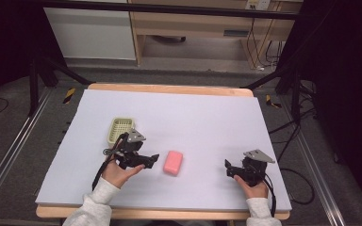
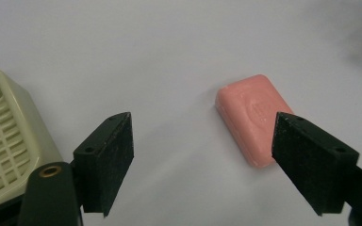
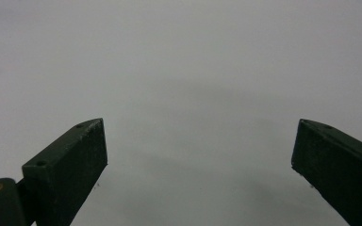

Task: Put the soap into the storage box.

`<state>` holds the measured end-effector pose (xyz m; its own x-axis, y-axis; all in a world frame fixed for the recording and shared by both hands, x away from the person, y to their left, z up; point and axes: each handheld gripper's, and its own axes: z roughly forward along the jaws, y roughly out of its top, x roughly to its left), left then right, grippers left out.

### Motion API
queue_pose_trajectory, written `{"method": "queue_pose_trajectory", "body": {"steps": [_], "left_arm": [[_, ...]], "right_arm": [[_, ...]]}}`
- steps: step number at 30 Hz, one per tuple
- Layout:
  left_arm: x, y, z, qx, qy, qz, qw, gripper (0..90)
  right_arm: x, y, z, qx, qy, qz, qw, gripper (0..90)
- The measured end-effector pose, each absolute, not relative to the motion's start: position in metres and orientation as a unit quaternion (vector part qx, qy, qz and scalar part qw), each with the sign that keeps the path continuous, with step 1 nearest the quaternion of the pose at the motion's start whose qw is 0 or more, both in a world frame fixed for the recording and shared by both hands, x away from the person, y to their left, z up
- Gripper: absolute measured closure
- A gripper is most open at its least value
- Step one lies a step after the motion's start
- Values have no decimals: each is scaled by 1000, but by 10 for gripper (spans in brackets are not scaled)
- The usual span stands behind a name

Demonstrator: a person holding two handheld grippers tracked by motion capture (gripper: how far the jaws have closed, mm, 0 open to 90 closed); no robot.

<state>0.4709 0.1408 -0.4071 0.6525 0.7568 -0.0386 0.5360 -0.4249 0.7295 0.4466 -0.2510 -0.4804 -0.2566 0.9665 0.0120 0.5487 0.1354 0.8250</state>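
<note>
Pink rectangular soap bar (image 2: 254,117) lies flat on your pale surface (image 1: 207,122) just ahead of your left tongs (image 1: 153,159), spread wide and empty, your right tongs (image 1: 228,168) equally wide, the cream slotted plastic soap dish (image 1: 120,129) beyond.

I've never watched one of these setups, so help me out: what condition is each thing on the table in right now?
Pink soap bar: lying flat on the table, ungripped, just ahead of the left gripper.
Soap dish: upright, empty.
Left gripper: jaws open, holding nothing, aimed toward the soap.
Right gripper: jaws open, holding nothing, over bare table.
</note>
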Motion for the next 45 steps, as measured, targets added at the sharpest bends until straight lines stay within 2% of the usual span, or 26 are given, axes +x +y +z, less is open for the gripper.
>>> {"method": "queue_pose_trajectory", "body": {"steps": [45], "left_arm": [[473,80,-430,852,378,123,340,208]], "right_arm": [[448,-250,-480,542,702,370,279,44]]}}
